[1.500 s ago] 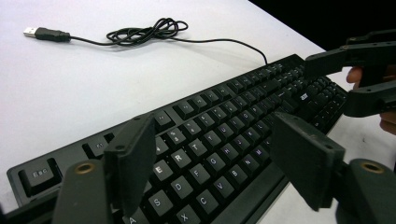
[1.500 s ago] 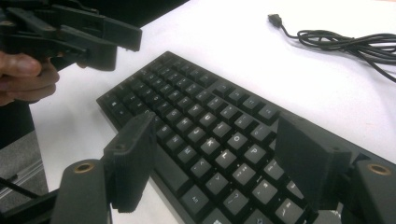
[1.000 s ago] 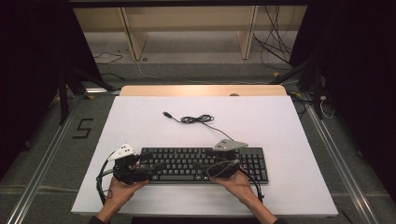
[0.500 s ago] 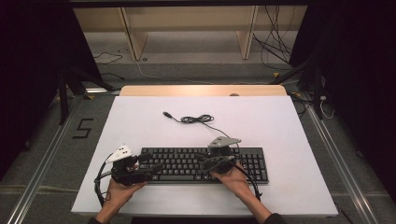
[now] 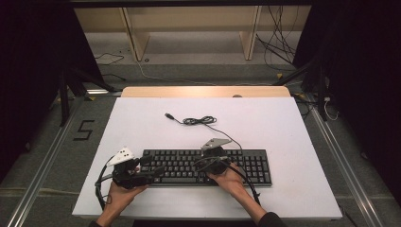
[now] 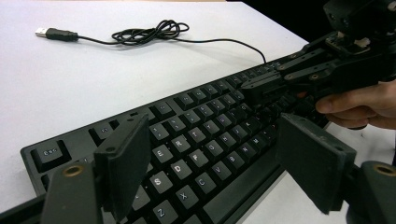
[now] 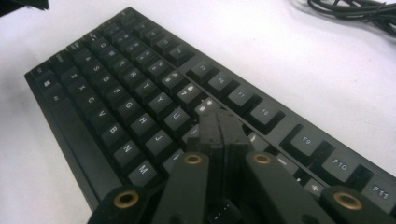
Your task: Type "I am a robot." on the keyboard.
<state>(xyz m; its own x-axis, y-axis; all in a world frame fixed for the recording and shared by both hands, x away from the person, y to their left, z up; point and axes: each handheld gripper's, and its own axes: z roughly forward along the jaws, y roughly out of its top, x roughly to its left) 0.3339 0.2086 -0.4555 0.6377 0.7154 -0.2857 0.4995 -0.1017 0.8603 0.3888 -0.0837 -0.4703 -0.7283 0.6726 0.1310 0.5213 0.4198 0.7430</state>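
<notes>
From above, I count one black keyboard (image 5: 208, 166) lying near my edge of the white table (image 5: 283, 127), one thin black cable (image 5: 201, 121) coiled loosely beyond the keyboard, ending in one USB plug (image 5: 168, 115) well behind the keyboard's left half, and my two tools. My left hand-held gripper (image 5: 150, 171) hovers at the keyboard's left end; my right hand-held gripper (image 5: 208, 158) sits over the keyboard's middle, its grey plate just above the top row. Past the table there is a pale wooden strip, a grey floor with loose wires (a painted "5" lies left of the table), two light wooden uprights and dark curtains on both sides.

In the left gripper view, my left hand-held gripper (image 6: 210, 163) is released, its two black jaws standing wide apart over the keyboard's (image 6: 187, 140) letter keys with nothing pinched between them. Farther along the keyboard, my right hand (image 6: 359, 105) carries its tool low over the keys, and the cable (image 6: 149, 32) and plug (image 6: 49, 33) rest on the table beyond.

In the right gripper view, my right hand-held gripper (image 7: 219, 126) is clenched, the jaws having just been closing until pad meets pad with nothing between them, tips low over the keyboard's (image 7: 116, 93) number row near the U key.
</notes>
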